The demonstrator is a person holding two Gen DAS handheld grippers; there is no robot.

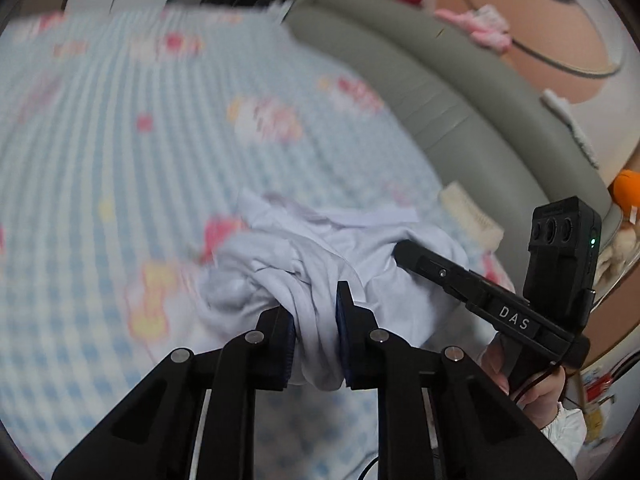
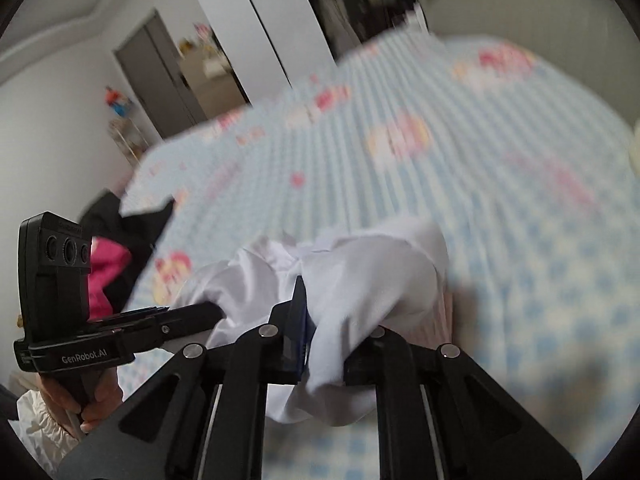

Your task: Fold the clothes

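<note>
A crumpled white garment [image 1: 304, 264] hangs bunched above the blue checked bed sheet [image 1: 120, 140]. My left gripper [image 1: 316, 320] is shut on a thick fold of it. The right gripper [image 1: 404, 252] shows in the left wrist view with its tip against the cloth. In the right wrist view the same white garment [image 2: 360, 276] drapes over my right gripper [image 2: 324, 320], which is shut on a fold; its right finger is hidden under the cloth. The left gripper [image 2: 208, 312] reaches into the garment from the left.
The bed sheet [image 2: 480, 160] has pink and yellow cartoon prints. A grey padded headboard [image 1: 420, 80] runs along the right. Dark and pink clothes [image 2: 112, 256] lie off the bed's left edge. A white brush-like object [image 1: 472, 216] lies near the headboard.
</note>
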